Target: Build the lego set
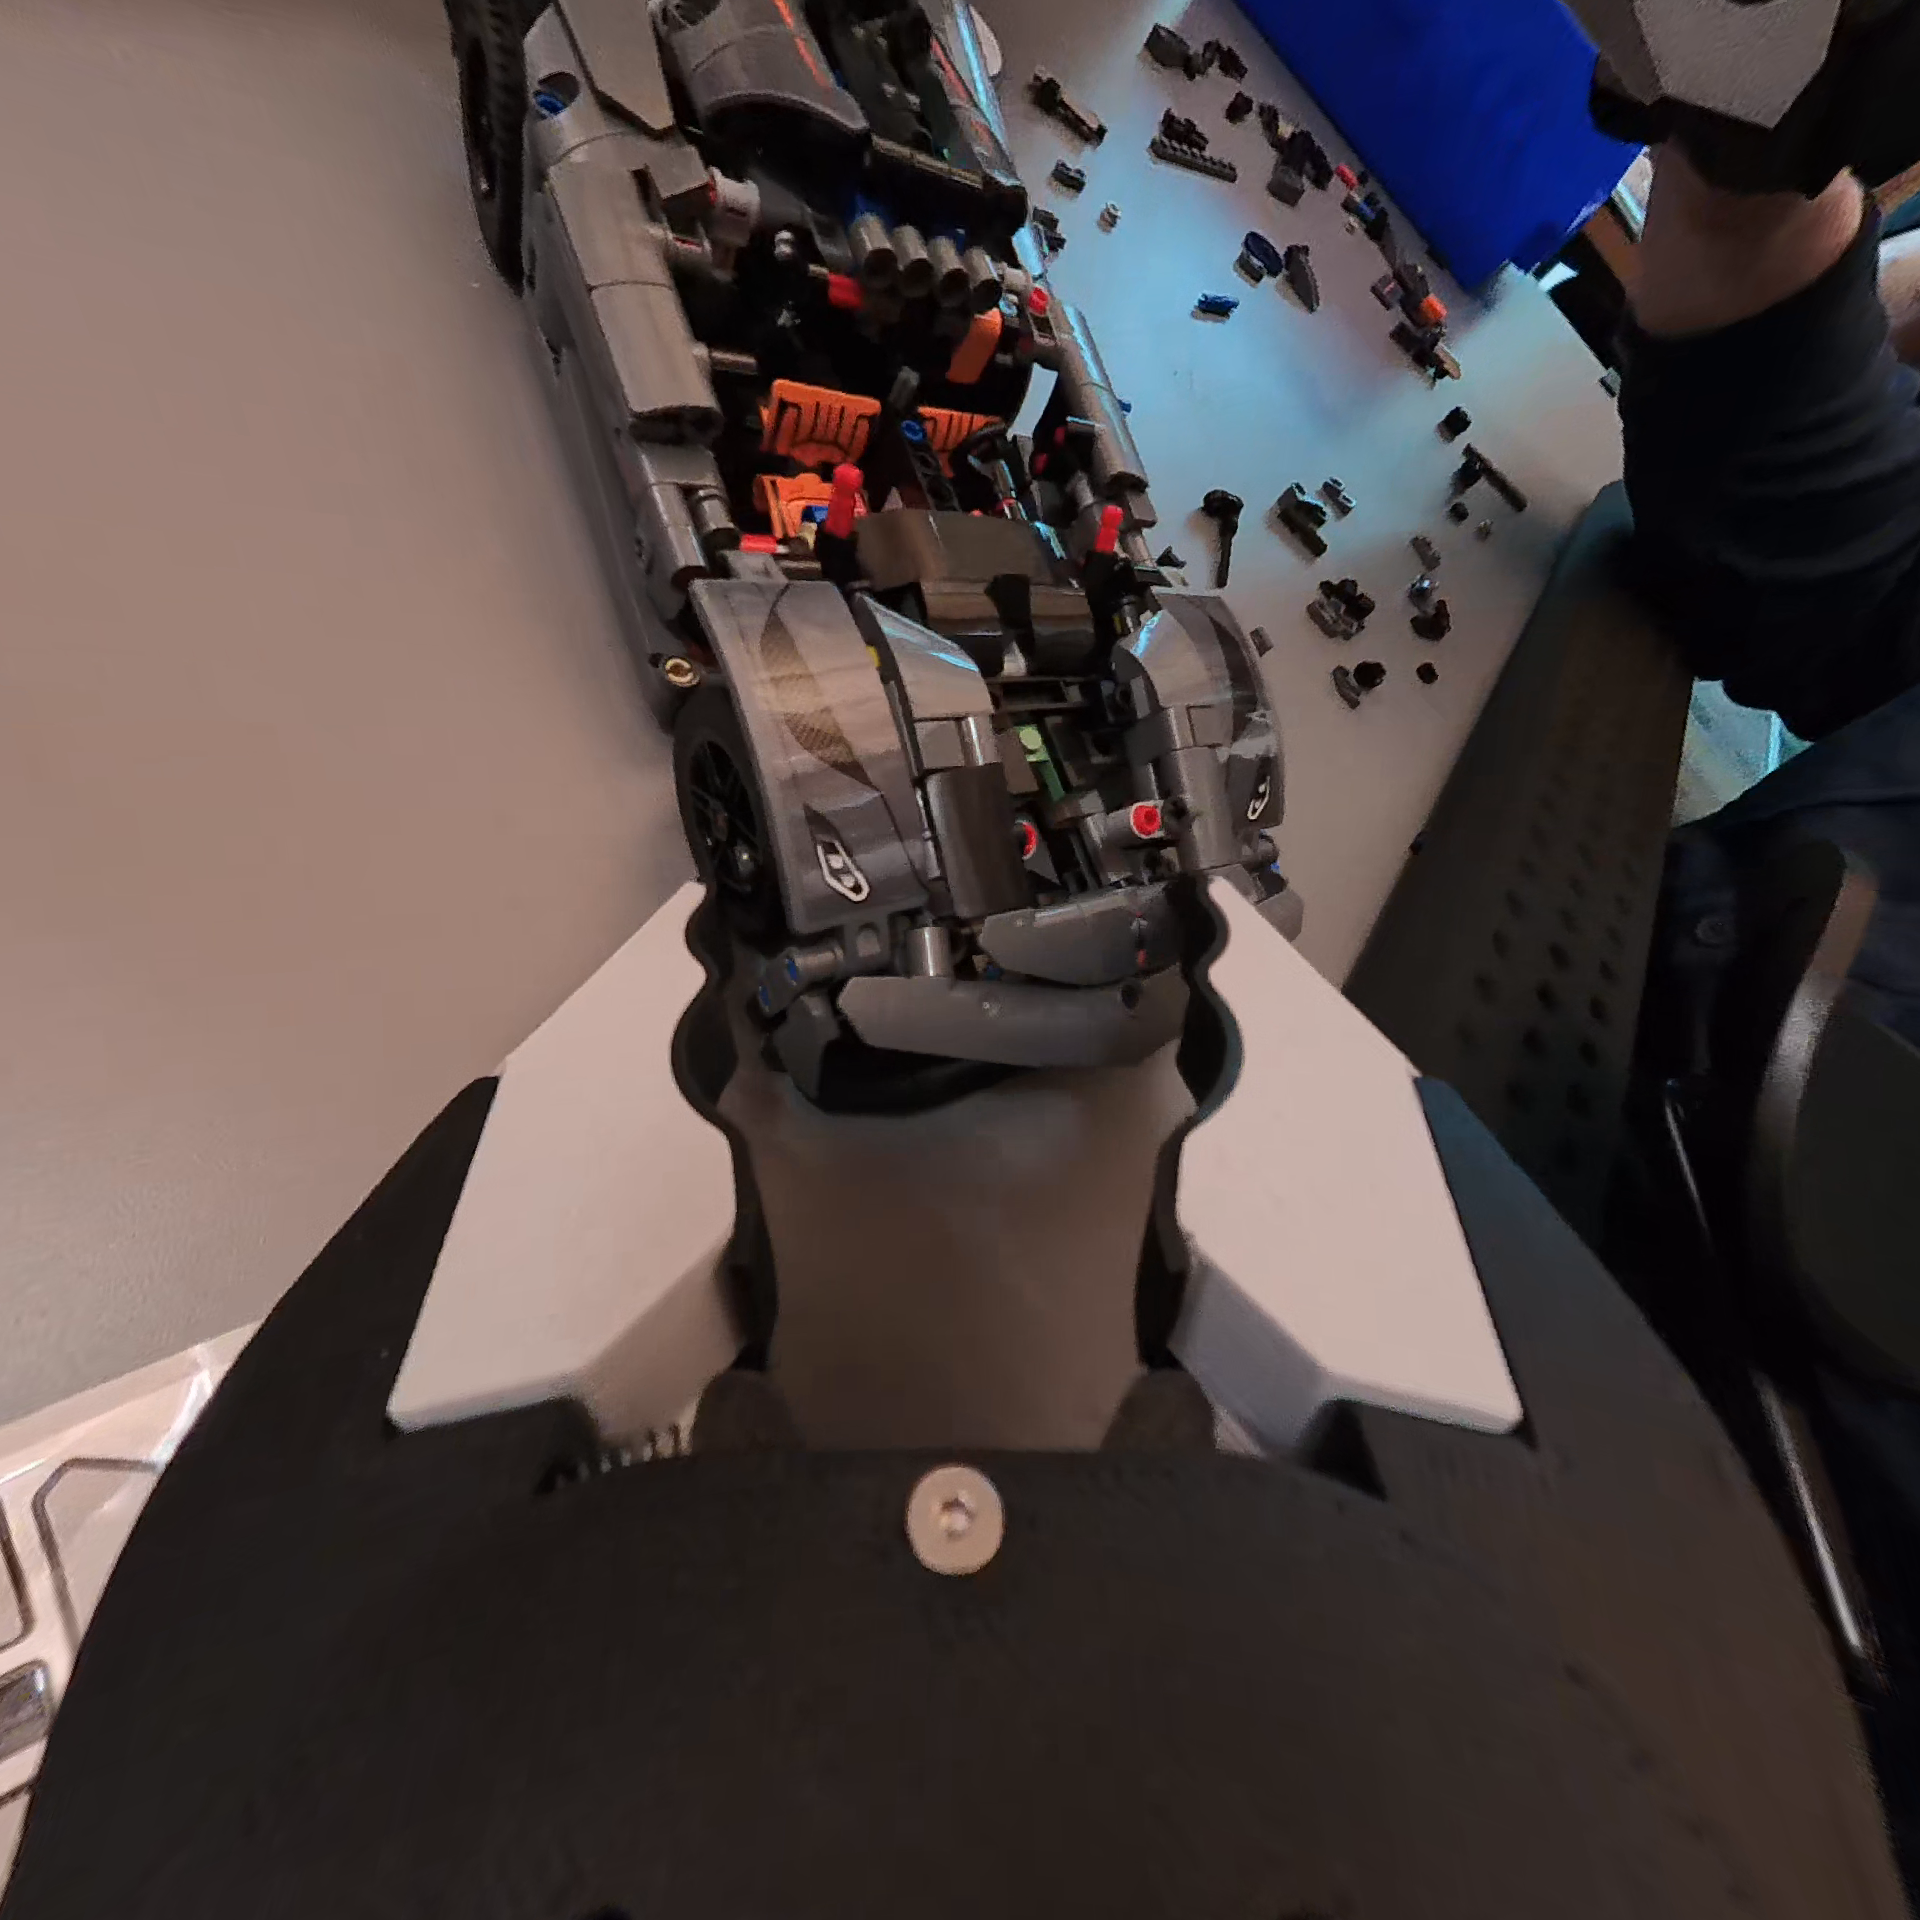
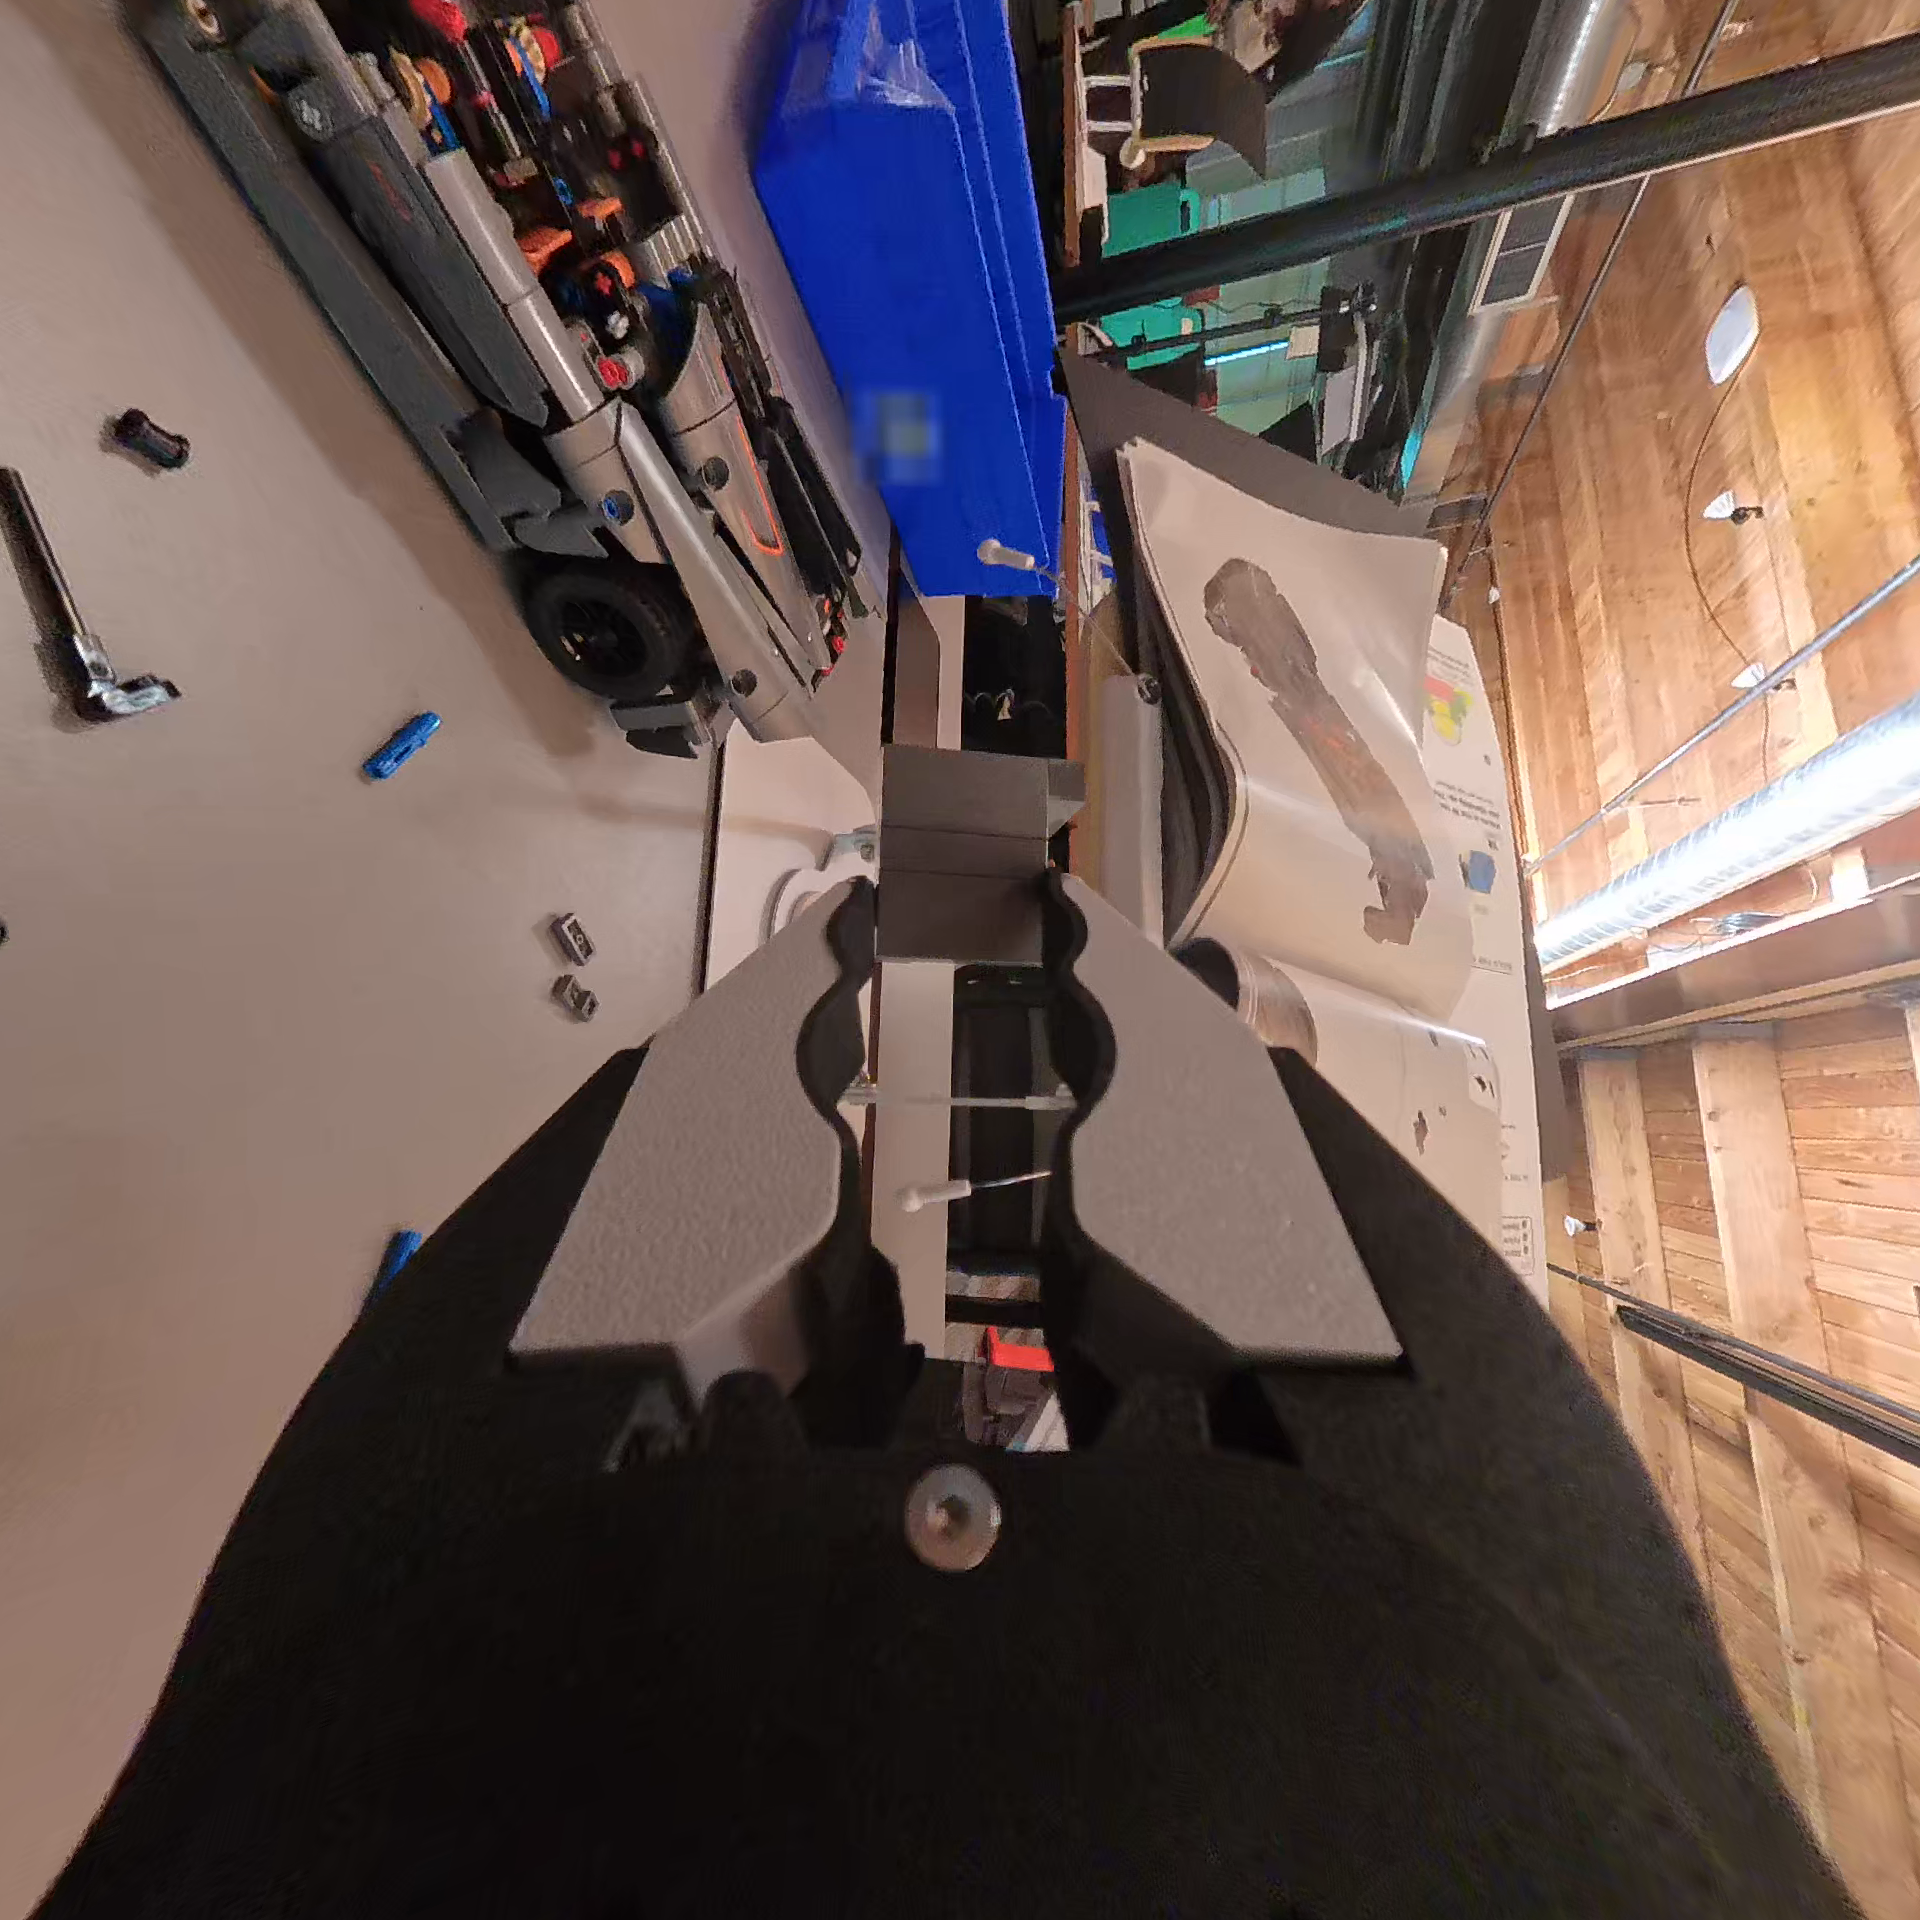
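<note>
A large dark grey lego car (image 1: 831, 520) with orange seats and red pins lies on the pale table. My left gripper (image 1: 956, 914) grips its front end, one finger on each side of the nose. The car's rear and a black wheel show in the right wrist view (image 2: 582, 416). My right gripper (image 2: 961, 904) is shut on a dark grey lego panel (image 2: 961, 821) and holds it up in the air beyond the car's rear. The right gripper also shows at the top right of the left wrist view (image 1: 1745, 73), held by a gloved hand.
Several loose small dark pieces (image 1: 1299, 260) lie on the table right of the car. A blue bin (image 2: 904, 312) stands behind it. An open instruction booklet (image 2: 1320, 727) lies past the table edge. A blue pin (image 2: 400, 745) and a black axle (image 2: 52, 592) lie on the table. A dark perforated chair (image 1: 1538, 883) stands beside the table. The grippers' ends are close to 30 centimeters from one another. Between my right fingertips and the blue pin (image 2: 400, 745) there is roughly 15 centimeters.
</note>
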`<control>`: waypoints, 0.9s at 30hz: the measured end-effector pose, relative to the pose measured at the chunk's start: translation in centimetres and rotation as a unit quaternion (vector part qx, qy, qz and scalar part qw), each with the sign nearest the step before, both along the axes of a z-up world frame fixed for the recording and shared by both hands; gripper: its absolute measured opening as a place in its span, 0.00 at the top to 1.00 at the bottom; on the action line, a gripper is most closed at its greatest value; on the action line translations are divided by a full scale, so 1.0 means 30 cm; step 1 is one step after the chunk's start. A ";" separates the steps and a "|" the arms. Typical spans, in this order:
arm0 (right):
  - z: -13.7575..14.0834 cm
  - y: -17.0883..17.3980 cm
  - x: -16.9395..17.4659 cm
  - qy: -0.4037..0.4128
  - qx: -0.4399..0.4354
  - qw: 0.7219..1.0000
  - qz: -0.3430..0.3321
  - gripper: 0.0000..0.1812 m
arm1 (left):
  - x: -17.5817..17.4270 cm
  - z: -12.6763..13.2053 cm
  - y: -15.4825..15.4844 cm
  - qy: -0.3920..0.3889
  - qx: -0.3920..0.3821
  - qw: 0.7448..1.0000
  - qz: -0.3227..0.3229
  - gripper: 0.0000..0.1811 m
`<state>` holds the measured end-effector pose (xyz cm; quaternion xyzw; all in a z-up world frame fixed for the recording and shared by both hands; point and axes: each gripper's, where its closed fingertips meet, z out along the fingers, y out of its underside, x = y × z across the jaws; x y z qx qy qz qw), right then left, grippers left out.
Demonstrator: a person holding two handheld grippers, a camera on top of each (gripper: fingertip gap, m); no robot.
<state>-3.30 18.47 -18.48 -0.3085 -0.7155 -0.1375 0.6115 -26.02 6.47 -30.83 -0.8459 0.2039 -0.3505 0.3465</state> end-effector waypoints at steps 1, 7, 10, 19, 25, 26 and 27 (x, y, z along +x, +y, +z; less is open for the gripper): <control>0.003 -0.004 -0.004 0.002 0.000 1.000 0.001 0.84 | 0.003 -0.001 -0.004 0.004 0.002 1.000 -0.002 0.53; 0.013 -0.020 -0.015 0.010 -0.018 1.000 0.003 0.84 | 0.017 -0.007 -0.003 0.029 0.009 1.000 0.002 0.52; 0.014 -0.019 -0.010 0.011 -0.022 1.000 0.002 0.84 | 0.028 -0.009 0.002 0.032 0.015 0.999 0.007 0.52; 0.003 -0.011 0.002 0.016 -0.047 0.999 0.005 0.84 | 0.080 -0.012 0.026 0.044 0.017 0.999 0.015 0.52; -0.003 0.000 0.015 0.020 -0.060 0.998 0.005 0.84 | 0.153 -0.014 0.040 0.041 0.010 0.999 -0.003 0.56; -0.006 0.000 0.016 0.019 -0.062 0.998 0.005 0.84 | 0.167 -0.015 0.041 0.044 0.008 0.999 -0.007 0.55; -0.009 0.000 0.016 0.019 -0.064 0.998 0.007 0.84 | 0.176 -0.014 0.040 0.049 0.005 0.999 -0.011 0.54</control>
